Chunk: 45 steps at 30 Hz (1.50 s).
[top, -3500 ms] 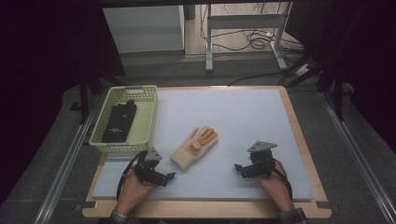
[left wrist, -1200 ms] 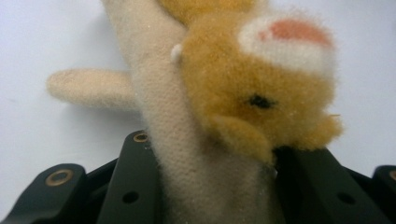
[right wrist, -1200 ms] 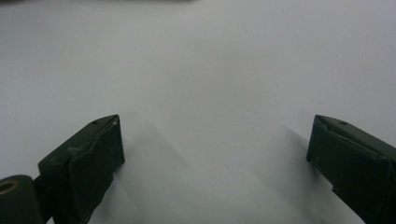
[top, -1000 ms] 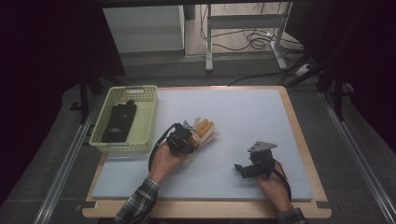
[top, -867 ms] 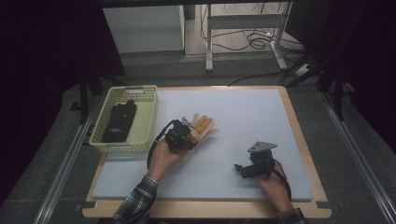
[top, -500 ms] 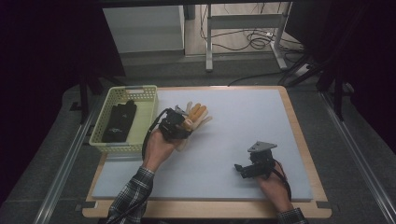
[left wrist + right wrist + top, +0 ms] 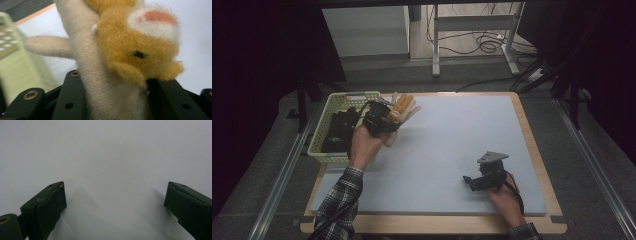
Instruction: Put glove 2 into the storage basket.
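A cream and orange plush toy (image 7: 401, 107) hangs above the table's back left, beside the green basket (image 7: 323, 131). My left gripper (image 7: 379, 118) is shut on it; in the left gripper view the toy's cream body (image 7: 100, 82) is pinched between the black jaws, and its orange head with a dark eye leans to the right. My right gripper (image 7: 479, 181) rests low over the pale mat (image 7: 452, 145) at the front right. Its jaws stand wide apart in the right gripper view (image 7: 115, 207), with nothing between them.
The basket holds a black object (image 7: 339, 130). A wooden frame (image 7: 539, 160) borders the mat. Metal rails run along both sides of the table, and a stand with cables (image 7: 472, 40) is behind it.
My left gripper closed on the plush toy mid-table, lifted it, and carried it left and back toward the basket. The right gripper has stayed put.
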Motion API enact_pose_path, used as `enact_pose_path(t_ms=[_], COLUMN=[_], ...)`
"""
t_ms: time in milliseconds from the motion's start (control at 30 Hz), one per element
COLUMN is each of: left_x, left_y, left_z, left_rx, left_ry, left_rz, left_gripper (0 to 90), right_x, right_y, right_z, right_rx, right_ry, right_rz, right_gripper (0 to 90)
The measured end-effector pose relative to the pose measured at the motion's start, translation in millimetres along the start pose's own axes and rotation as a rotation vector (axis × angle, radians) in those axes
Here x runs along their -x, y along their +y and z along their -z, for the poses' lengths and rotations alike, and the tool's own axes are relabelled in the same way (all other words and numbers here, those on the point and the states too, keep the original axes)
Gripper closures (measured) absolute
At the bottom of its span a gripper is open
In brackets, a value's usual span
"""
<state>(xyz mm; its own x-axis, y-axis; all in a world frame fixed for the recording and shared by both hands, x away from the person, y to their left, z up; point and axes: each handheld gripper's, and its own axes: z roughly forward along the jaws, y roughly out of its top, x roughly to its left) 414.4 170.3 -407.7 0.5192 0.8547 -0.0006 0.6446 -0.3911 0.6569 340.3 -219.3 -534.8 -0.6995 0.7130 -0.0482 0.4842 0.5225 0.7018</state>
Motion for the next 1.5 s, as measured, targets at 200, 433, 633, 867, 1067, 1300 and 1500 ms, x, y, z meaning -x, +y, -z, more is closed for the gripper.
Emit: enact_pose_path(t_ms=[200, 433, 633, 867, 1067, 1300, 1500], left_x=[-28.2, -60.5, -85.7, -108.8, -116.3, -120.6, -121.7], left_y=[-3.3, -15.5, -31.9, -52.2, -60.1, -57.1, -52.1], left_z=[16.0, 27.7, 27.9, 13.6, -8.0, -38.4, -57.8], left_rx=[0.016, 0.021, 0.017, -0.001, -0.039, -0.158, -0.218], left_ry=[0.058, 0.116, 0.143, 0.167, 0.165, 0.197, 0.209], left_rz=[0.049, 0.104, 0.156, 0.201, 0.215, 0.220, 0.224], left_gripper=[61.6, 61.3, 61.0, 60.8, 60.5, 60.3, 59.8], right_x=[0.0, 0.0, 0.0, 0.0, -0.1, -0.1, -0.1], right_y=[-0.1, -0.1, -0.1, -0.1, 0.0, -0.1, -0.1], right_z=[-0.2, -0.2, -0.2, -0.2, -0.3, -0.2, -0.2], right_rx=[0.002, 0.002, 0.002, 0.002, 0.002, 0.002, 0.003], right_ry=[0.000, 0.000, 0.000, 0.000, 0.000, 0.000, 0.000], right_rz=[-0.001, 0.000, 0.000, 0.000, -0.001, -0.001, -0.001], right_gripper=[3.5, 3.5, 3.5, 3.4, 3.4, 3.5, 3.5])
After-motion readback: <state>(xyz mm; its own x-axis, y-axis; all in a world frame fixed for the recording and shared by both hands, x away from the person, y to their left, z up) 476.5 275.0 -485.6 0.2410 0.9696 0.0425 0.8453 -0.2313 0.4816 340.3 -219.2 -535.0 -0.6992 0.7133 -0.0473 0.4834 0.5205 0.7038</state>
